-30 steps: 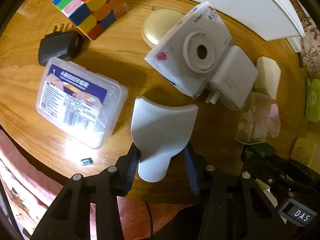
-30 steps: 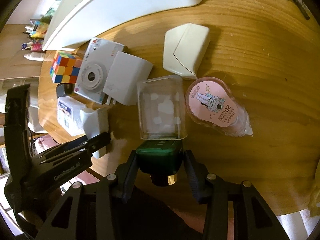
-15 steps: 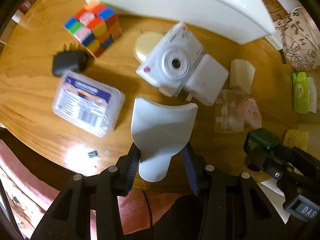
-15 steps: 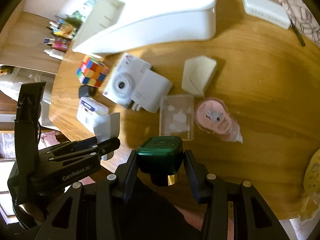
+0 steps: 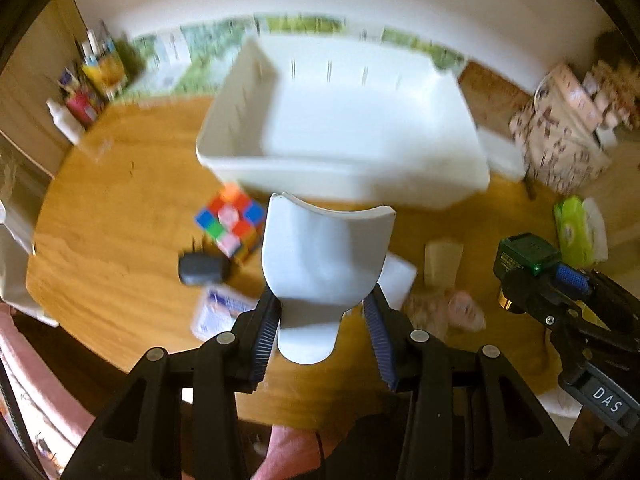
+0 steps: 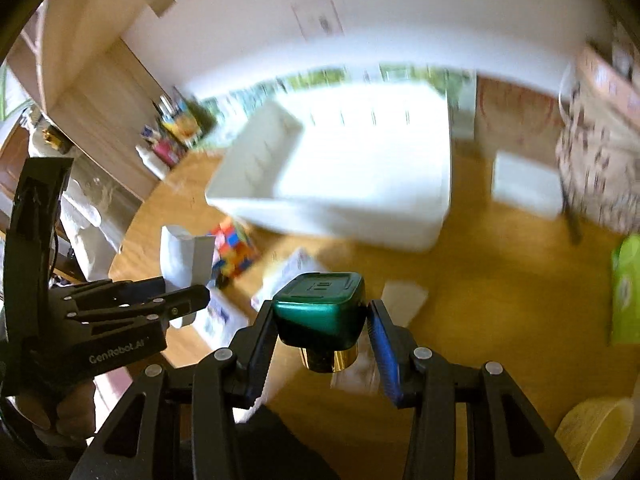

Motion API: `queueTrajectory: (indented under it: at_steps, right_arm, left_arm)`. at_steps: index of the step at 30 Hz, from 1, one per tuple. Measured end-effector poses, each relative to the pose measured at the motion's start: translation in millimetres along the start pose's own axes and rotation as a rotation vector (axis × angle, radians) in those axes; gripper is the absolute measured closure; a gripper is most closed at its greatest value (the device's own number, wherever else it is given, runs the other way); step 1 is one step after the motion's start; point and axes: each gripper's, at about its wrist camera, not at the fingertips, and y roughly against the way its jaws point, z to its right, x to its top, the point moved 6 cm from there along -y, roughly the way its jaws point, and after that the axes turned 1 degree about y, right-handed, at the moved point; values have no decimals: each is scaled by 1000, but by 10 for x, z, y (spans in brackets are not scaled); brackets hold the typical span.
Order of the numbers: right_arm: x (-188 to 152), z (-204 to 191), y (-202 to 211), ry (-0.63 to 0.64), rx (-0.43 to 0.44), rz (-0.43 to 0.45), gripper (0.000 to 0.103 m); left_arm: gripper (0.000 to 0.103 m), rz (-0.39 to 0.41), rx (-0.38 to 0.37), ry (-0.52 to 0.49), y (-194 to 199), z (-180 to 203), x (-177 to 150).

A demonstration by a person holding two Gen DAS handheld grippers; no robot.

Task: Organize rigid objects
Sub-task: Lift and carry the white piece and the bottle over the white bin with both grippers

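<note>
My left gripper (image 5: 322, 312) is shut on a white curved plastic piece (image 5: 326, 256), held well above the round wooden table (image 5: 120, 216). My right gripper (image 6: 322, 320) is shut on a dark green square bottle with a gold collar (image 6: 320, 310); it also shows at the right of the left wrist view as the green bottle (image 5: 526, 258). A large white bin (image 5: 344, 136) stands open at the back of the table; the same bin (image 6: 340, 176) shows ahead in the right wrist view. The left gripper (image 6: 176, 300) with its white piece shows at the left there.
Below lie a coloured puzzle cube (image 5: 230, 220), a black plug adapter (image 5: 202, 268), a clear labelled box (image 5: 218, 312), a white charger (image 5: 396, 280) and a pink round pack (image 5: 460, 308). A green pouch (image 5: 572, 228) and a patterned bag (image 5: 568, 140) sit at the right.
Both grippers have risen with their loads and tipped up, so the table objects look smaller and lower and the white bin's inside has come into view.
</note>
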Motion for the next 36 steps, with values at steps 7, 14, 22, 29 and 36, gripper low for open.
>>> queueTrajectory:
  at_steps: [7, 14, 22, 29, 36]
  right_arm:
    - [302, -23, 122, 26, -36, 170, 57]
    - [578, -38, 82, 71, -89, 299, 57]
    - [775, -57, -68, 142, -160, 399, 57]
    - [886, 37, -315, 136, -184, 429, 57]
    - [954, 120, -580, 142, -203, 388, 57]
  left_arm:
    - [57, 169, -36, -6, 103, -104, 408]
    - [57, 281, -61, -5, 81, -183, 677]
    - [56, 482, -44, -45, 57, -225, 981]
    - [56, 573, -44, -61, -121, -212, 1217]
    - [56, 597, -54, -56, -337, -165, 1342]
